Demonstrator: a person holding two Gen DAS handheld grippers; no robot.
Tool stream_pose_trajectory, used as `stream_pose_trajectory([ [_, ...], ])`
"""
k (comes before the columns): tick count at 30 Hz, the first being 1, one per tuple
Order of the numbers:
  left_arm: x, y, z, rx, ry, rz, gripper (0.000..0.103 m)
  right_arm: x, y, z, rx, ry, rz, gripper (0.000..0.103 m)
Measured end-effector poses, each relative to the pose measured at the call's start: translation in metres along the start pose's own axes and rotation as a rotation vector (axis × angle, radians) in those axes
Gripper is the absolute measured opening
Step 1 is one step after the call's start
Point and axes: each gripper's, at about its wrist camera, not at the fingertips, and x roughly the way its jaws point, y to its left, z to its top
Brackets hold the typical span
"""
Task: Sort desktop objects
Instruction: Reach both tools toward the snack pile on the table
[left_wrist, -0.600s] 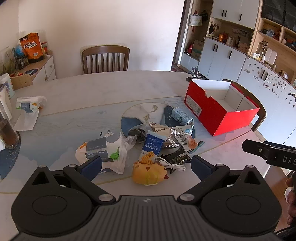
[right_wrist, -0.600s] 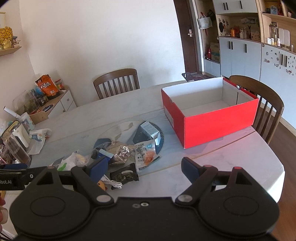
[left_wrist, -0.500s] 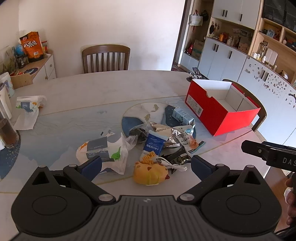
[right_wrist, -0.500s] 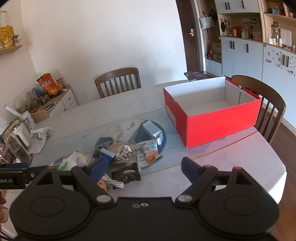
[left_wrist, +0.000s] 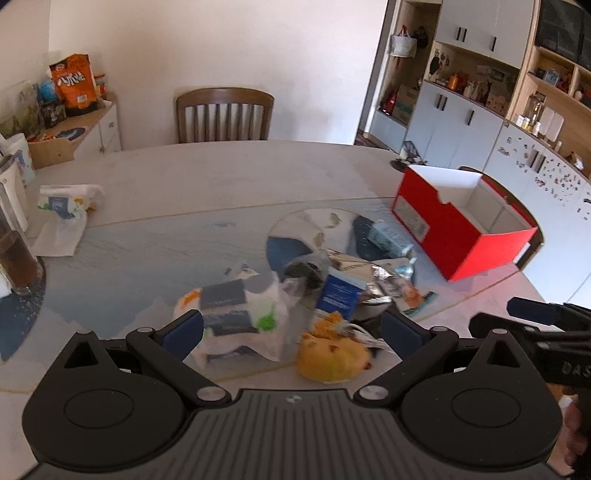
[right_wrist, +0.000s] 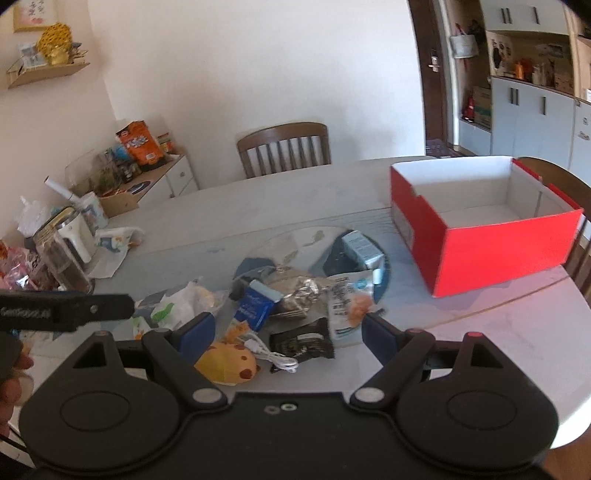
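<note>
A pile of small items lies mid-table: a white plastic bag (left_wrist: 240, 317), a yellow plush toy (left_wrist: 332, 356), a blue packet (left_wrist: 340, 295), a milk carton (left_wrist: 388, 236), silver wrappers (right_wrist: 295, 291), a black packet (right_wrist: 303, 339) and a white cable (right_wrist: 273, 354). An open, empty red box (left_wrist: 458, 236) stands to the right; it also shows in the right wrist view (right_wrist: 491, 243). My left gripper (left_wrist: 291, 328) is open above the bag and toy. My right gripper (right_wrist: 288, 330) is open above the black packet.
A wooden chair (left_wrist: 225, 114) stands at the far side, another behind the box (right_wrist: 569, 192). A tissue pack (left_wrist: 62, 203) and a glass jar (left_wrist: 14, 254) stand at the left. A side cabinet with snacks (left_wrist: 74, 85) is far left.
Both grippers have moved forward and lower toward the pile, which looks larger now. Both stay open and empty.
</note>
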Motion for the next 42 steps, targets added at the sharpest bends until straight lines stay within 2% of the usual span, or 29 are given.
stream_pose_trajectory([
  [6, 0.019, 0.015, -0.001, 0.047, -0.026, 0.028, 0.103, 0.018, 0.017, -0.007, -0.046, 0.04, 0.014, 0.085],
  [12, 0.042, 0.03, 0.002, 0.075, -0.018, 0.032, 0.103, 0.035, 0.036, -0.016, -0.09, 0.079, 0.01, 0.085],
  [14, 0.048, 0.032, 0.003, 0.088, -0.011, 0.018, 0.103, 0.039, 0.04, -0.019, -0.091, 0.09, 0.009, 0.085],
  [21, 0.058, 0.048, 0.002, 0.208, 0.009, -0.111, 0.103, 0.054, 0.055, -0.026, -0.099, 0.116, -0.013, 0.085],
  [31, 0.077, 0.06, -0.01, 0.405, 0.015, -0.163, 0.102, 0.089, 0.076, -0.036, -0.105, 0.164, -0.031, 0.085],
  [36, 0.09, 0.062, -0.012, 0.45, 0.004, -0.184, 0.102, 0.107, 0.083, -0.038, -0.102, 0.182, -0.055, 0.084],
  [38, 0.094, 0.064, -0.011, 0.45, 0.009, -0.206, 0.095, 0.112, 0.086, -0.039, -0.106, 0.184, -0.06, 0.084],
  [42, 0.098, 0.067, -0.011, 0.448, -0.005, -0.228, 0.09, 0.121, 0.089, -0.039, -0.108, 0.196, -0.085, 0.084],
])
